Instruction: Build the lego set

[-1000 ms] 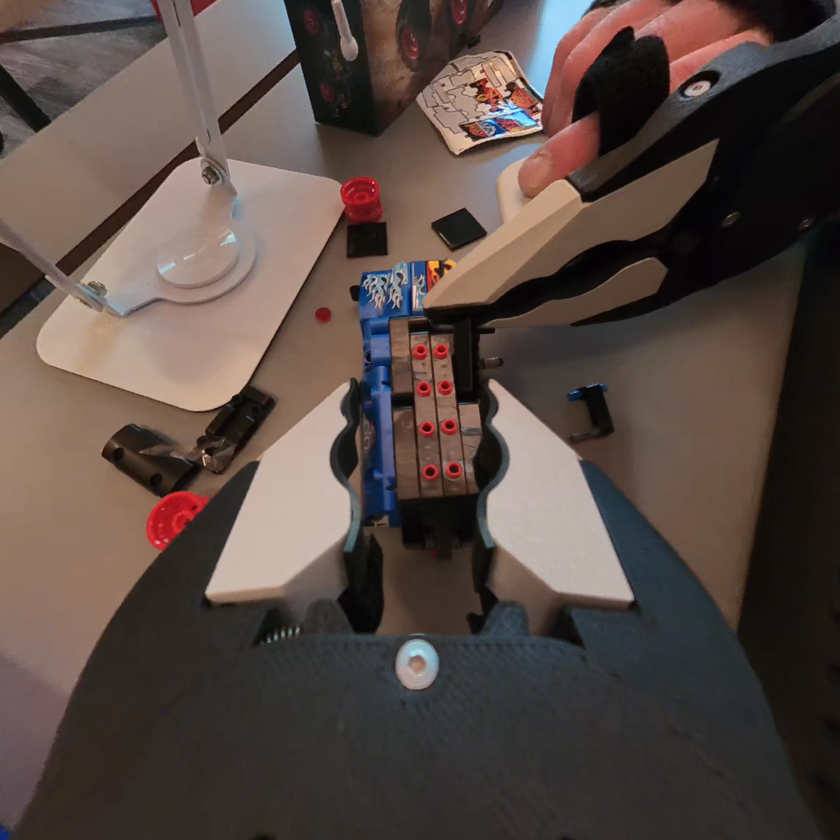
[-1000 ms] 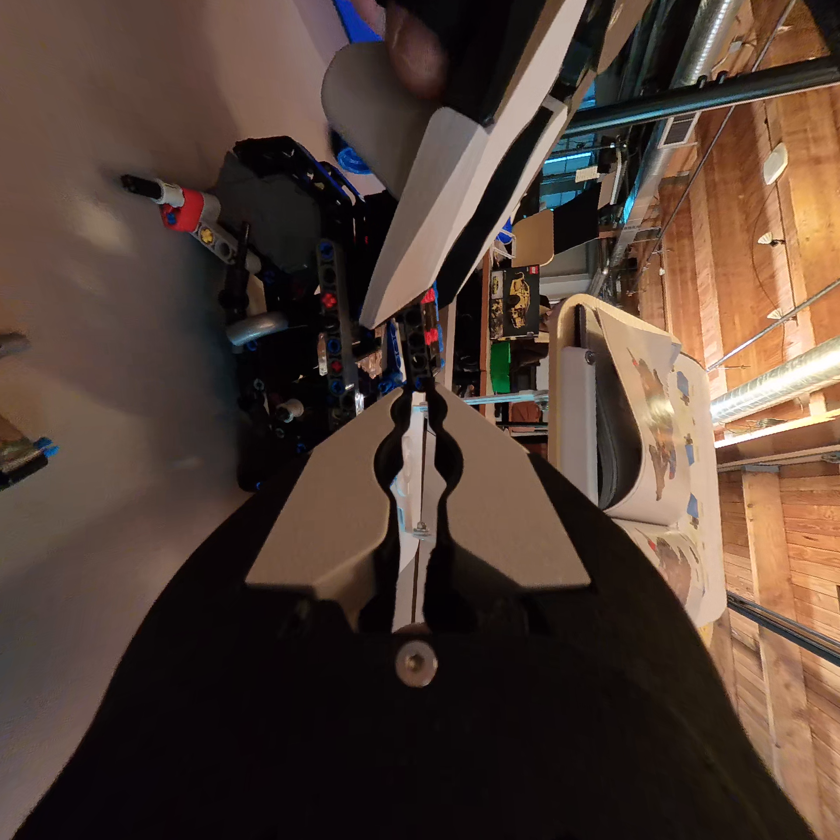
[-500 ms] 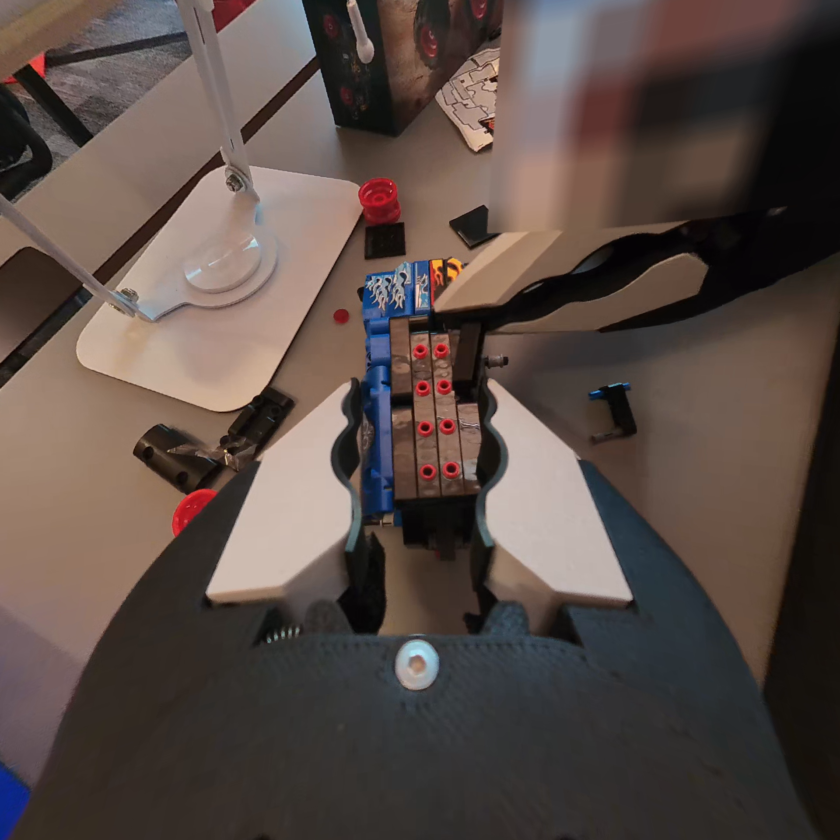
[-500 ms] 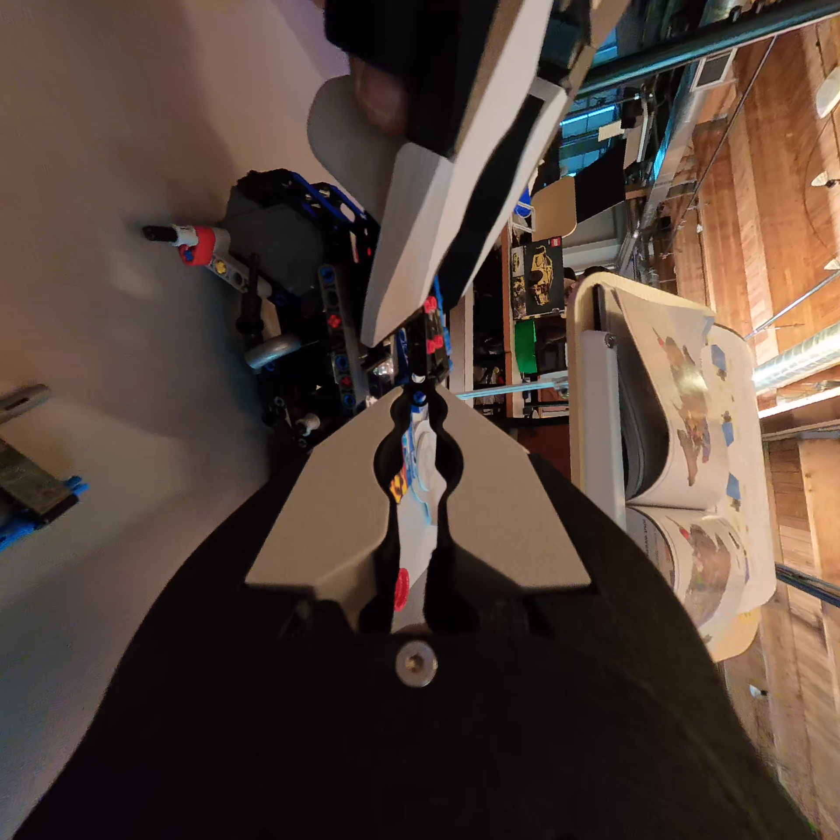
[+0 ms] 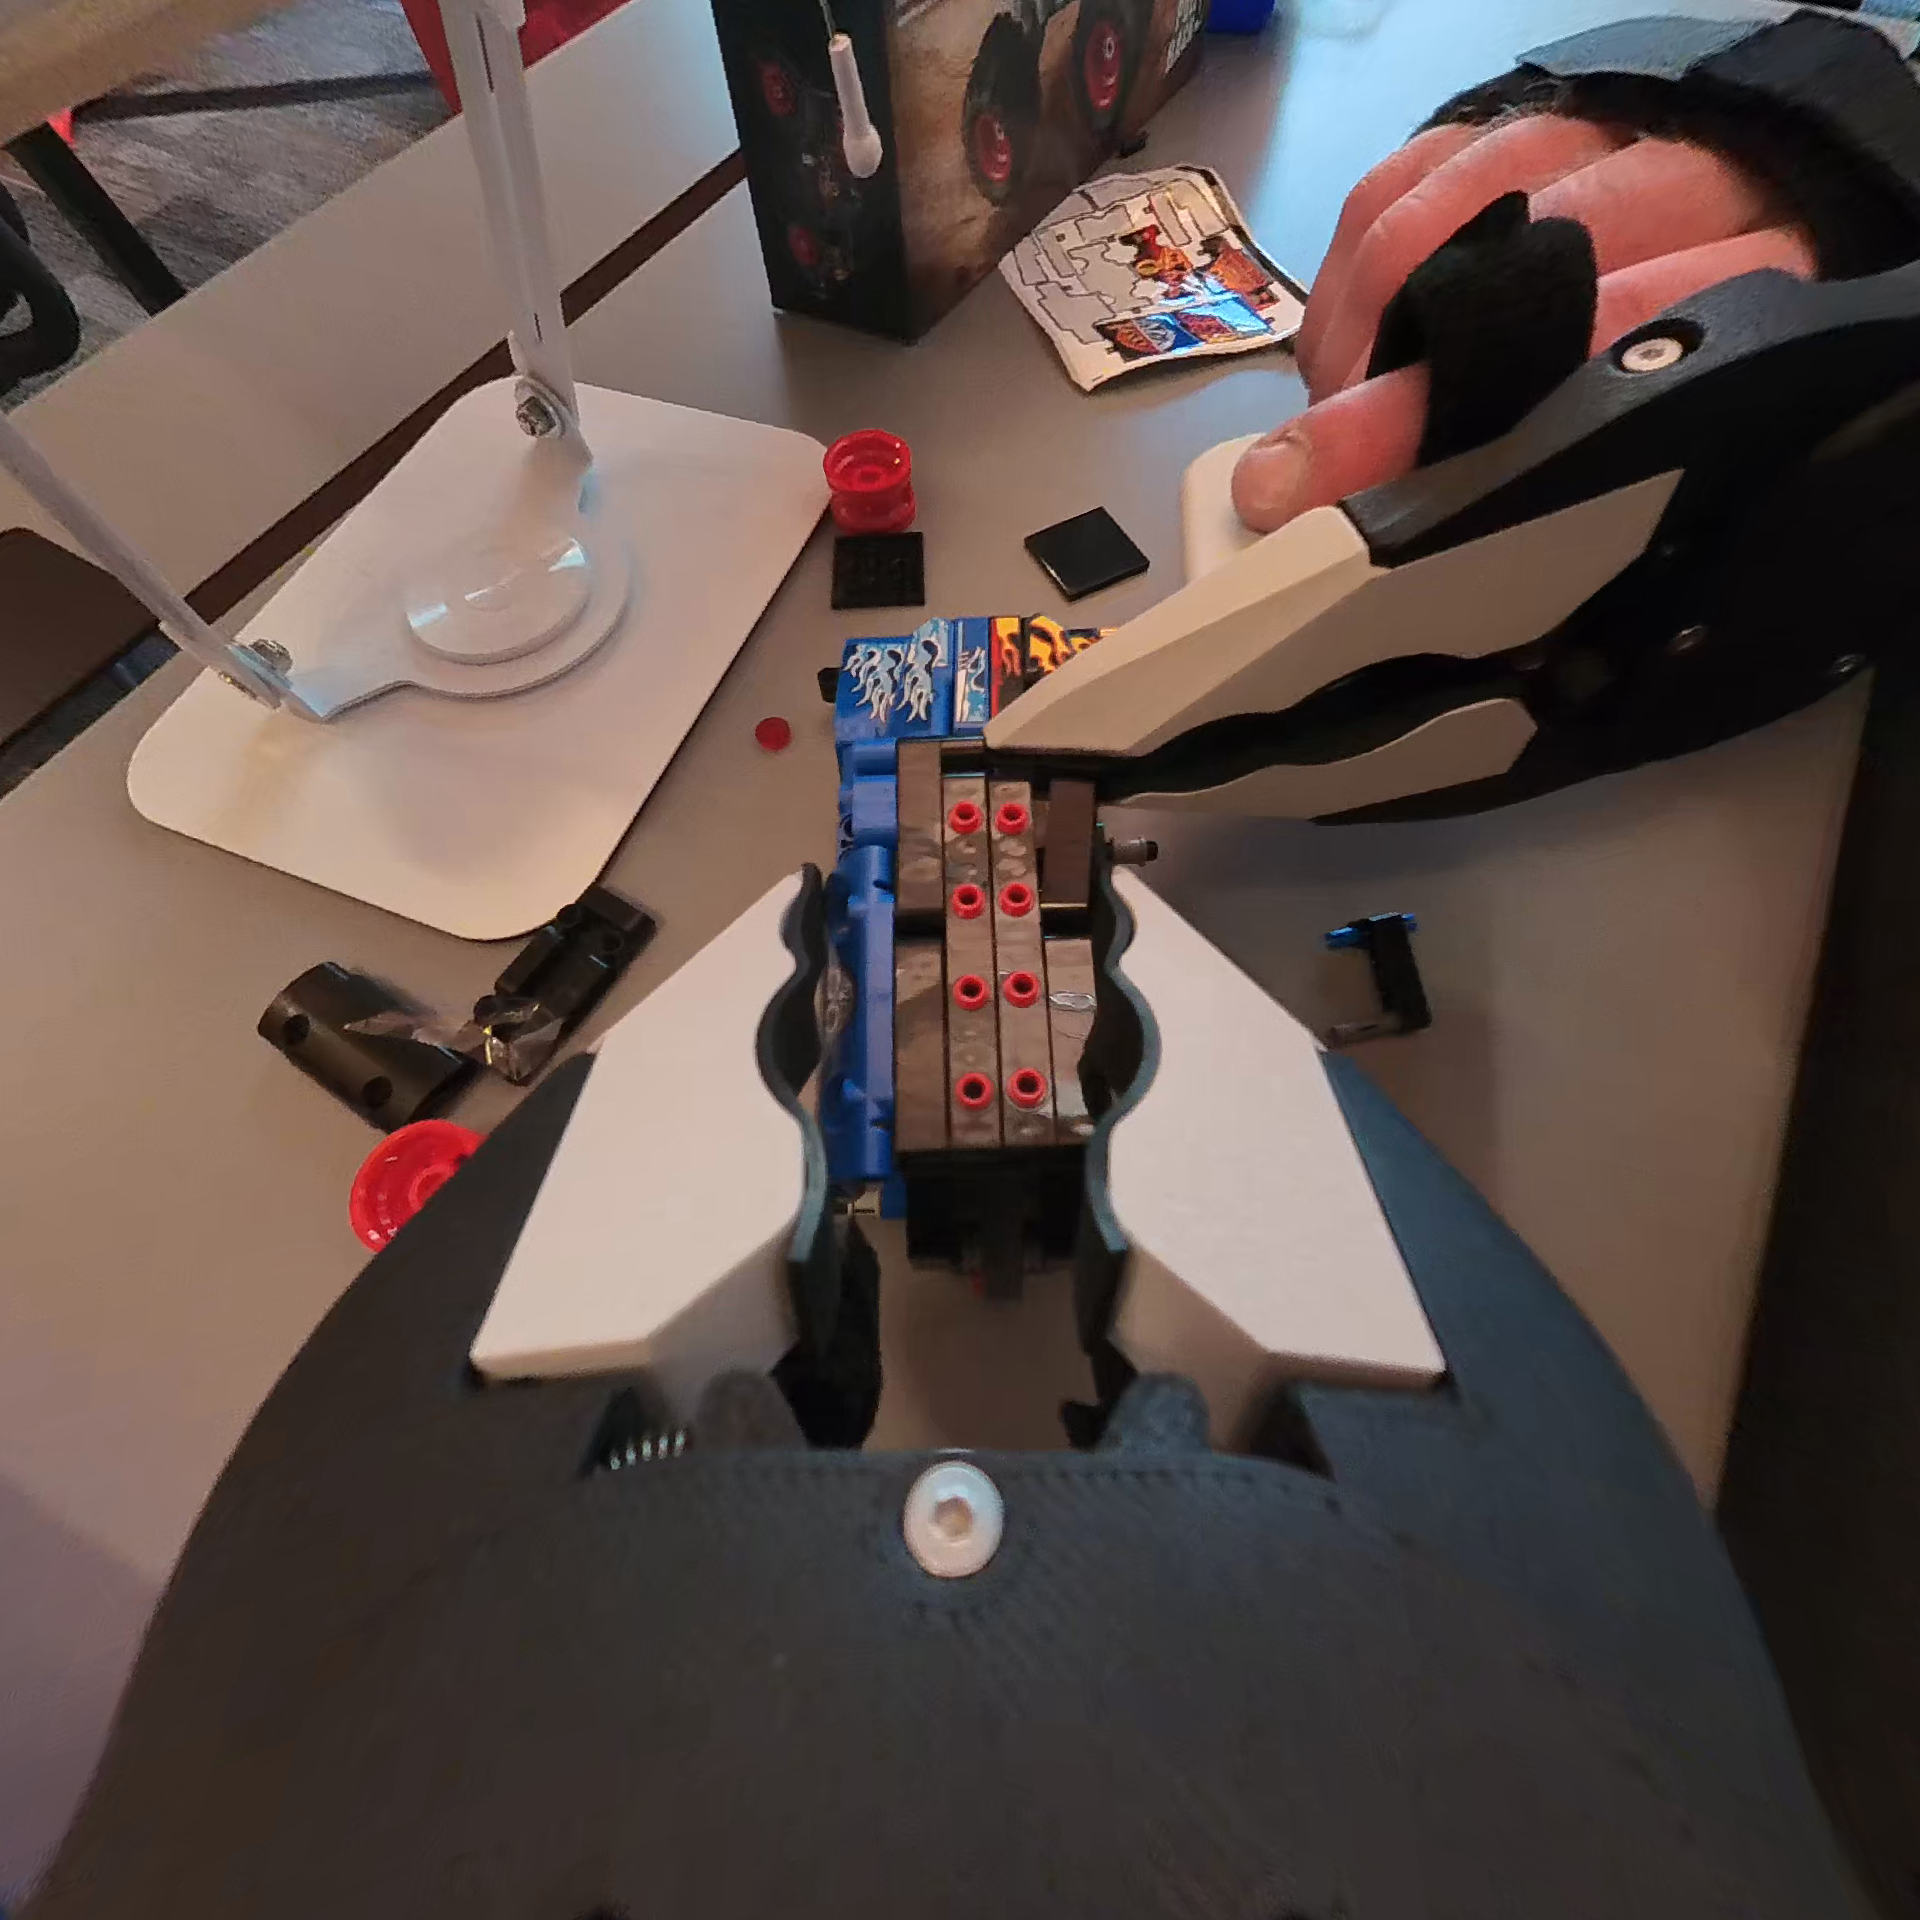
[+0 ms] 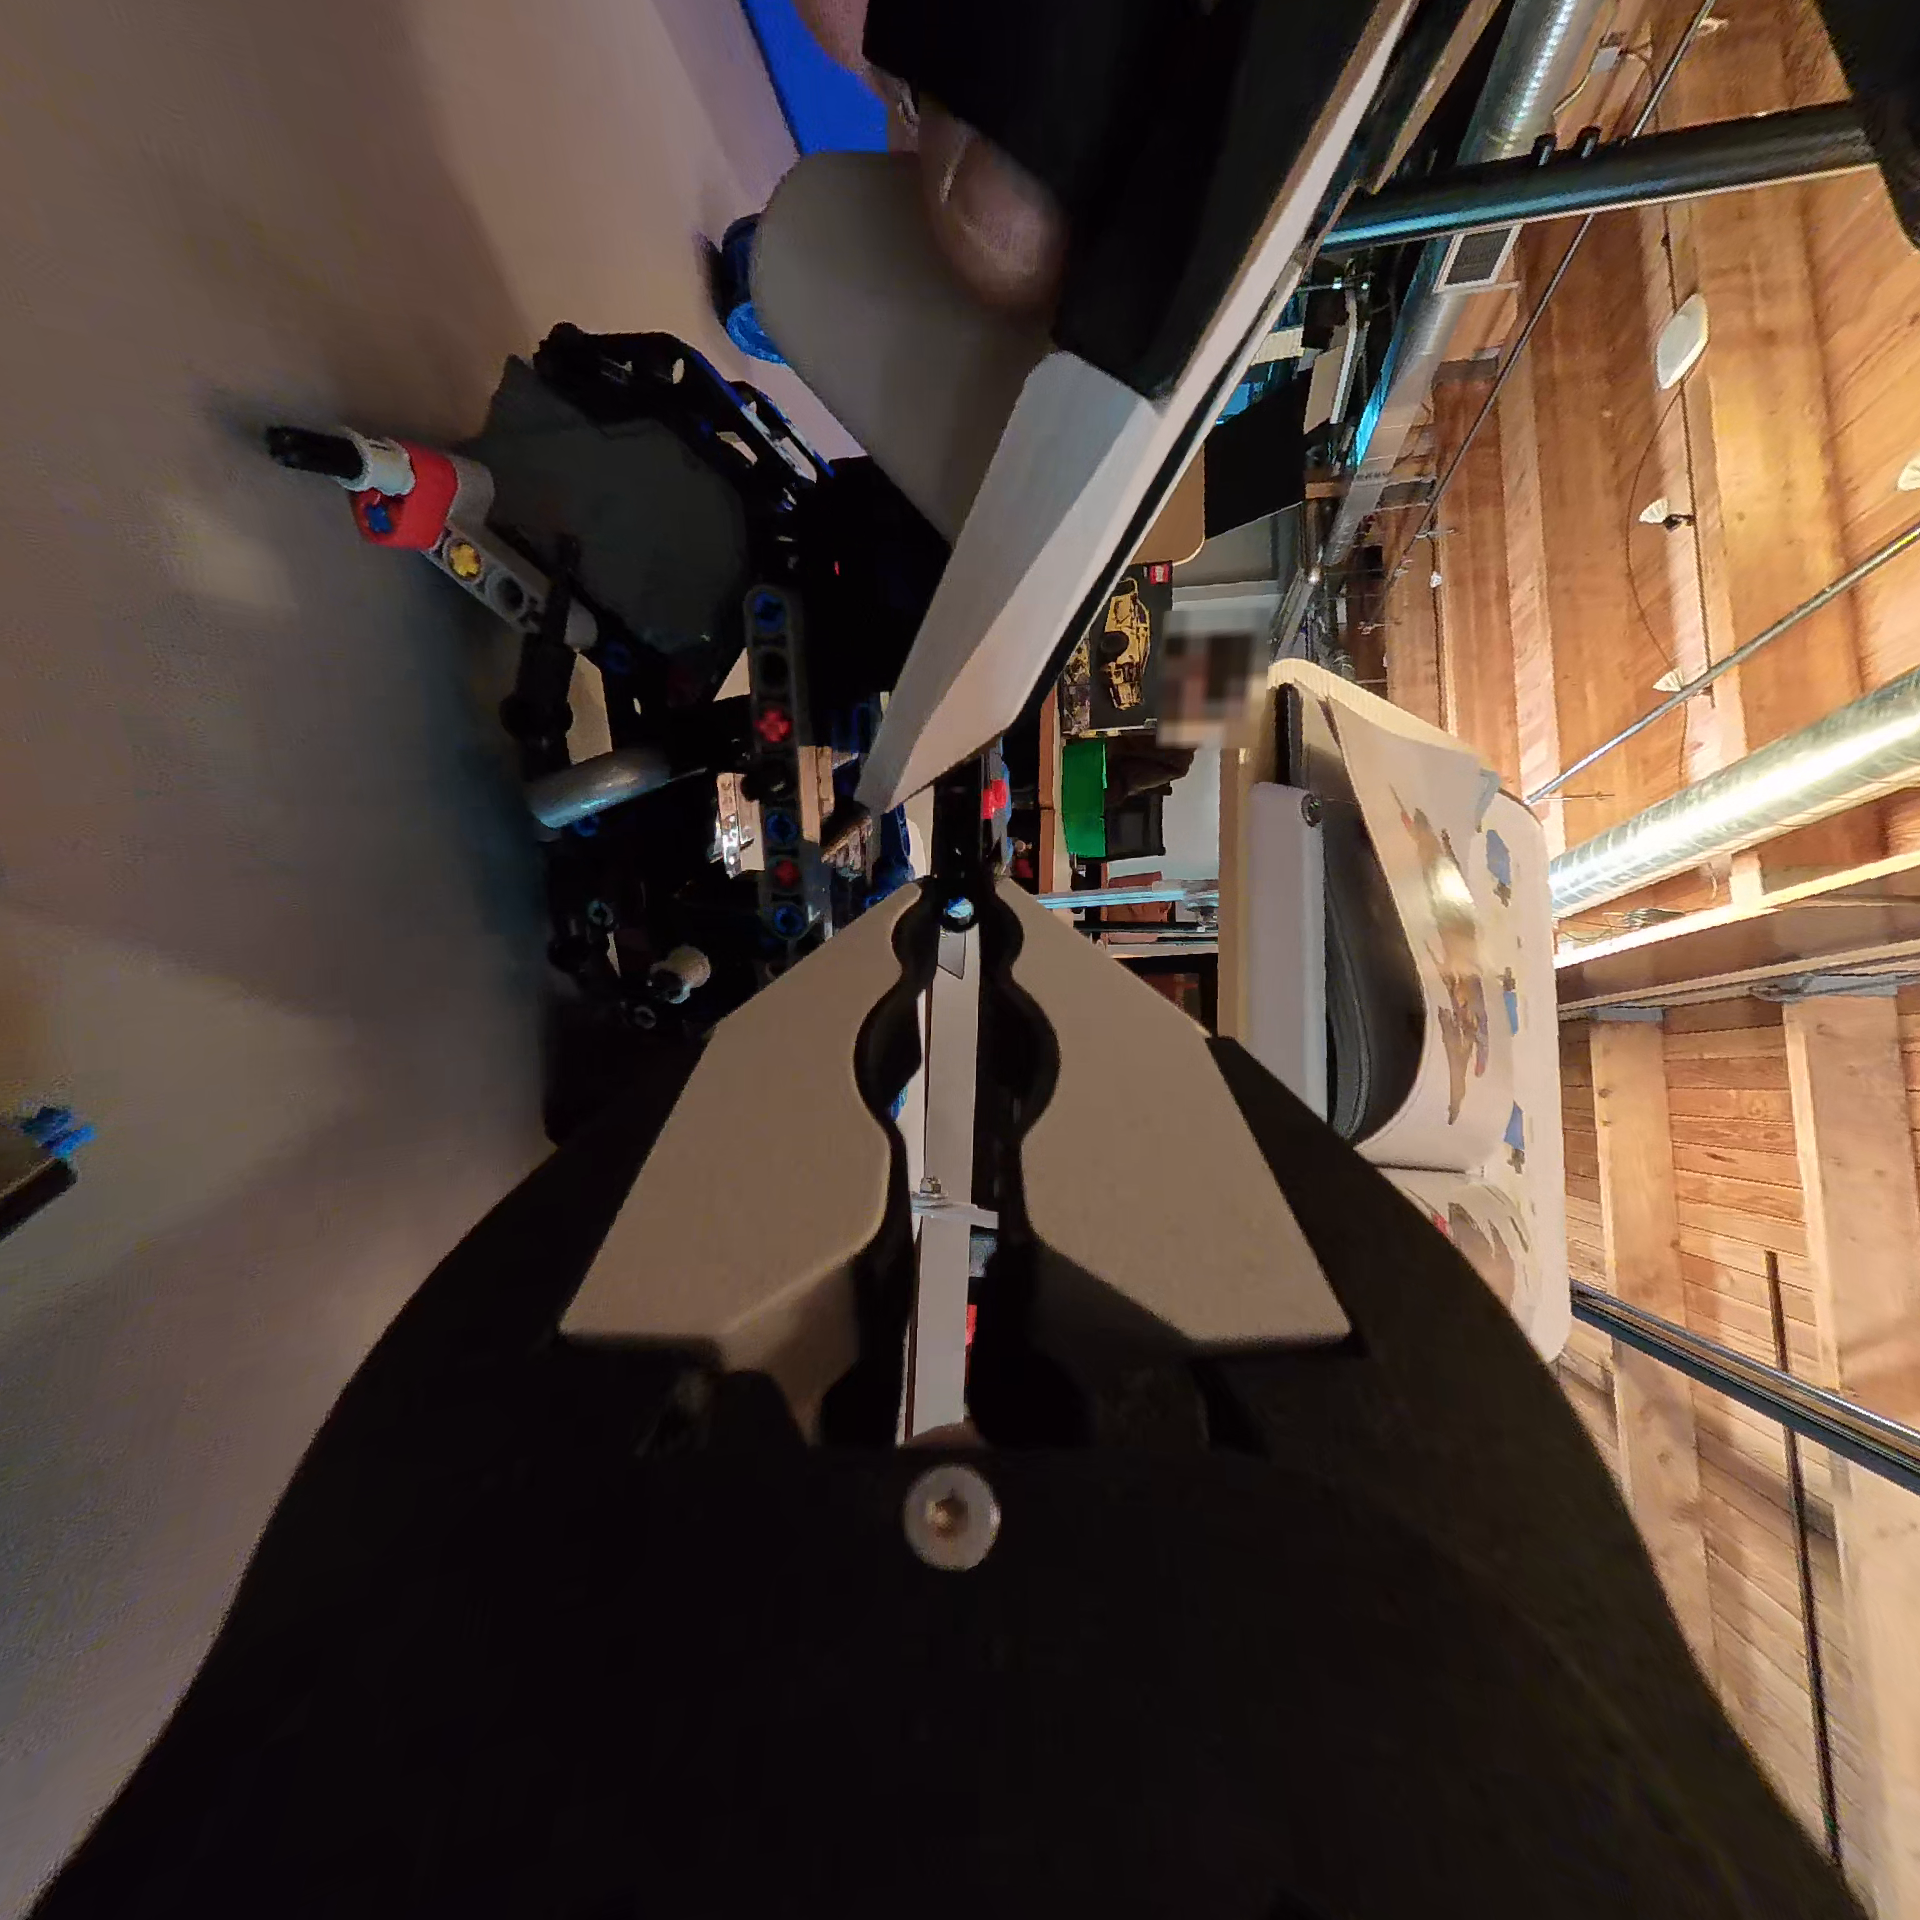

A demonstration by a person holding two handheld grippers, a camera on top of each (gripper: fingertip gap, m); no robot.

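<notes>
My left gripper is shut on the blue and black lego truck body, which has two rows of red pins on top, and holds it just above the table. My right gripper comes in from the right with a hand on it. Its tips are pinched on a thin black beam at the model's far right edge. In the right wrist view my right gripper is almost closed on that black beam. There the model's underside shows behind a left gripper finger.
A white stand base sits at the left. Red wheel hubs, black plates, black parts and a black piece with blue pins lie around. The box, sticker sheet and open booklet are farther off. My two grippers' fingertips are within a few centimetres of each other.
Both grippers keep their grip. The right gripper's tips stay on the black beam while its body rocks slightly; the left view has shifted a little.
</notes>
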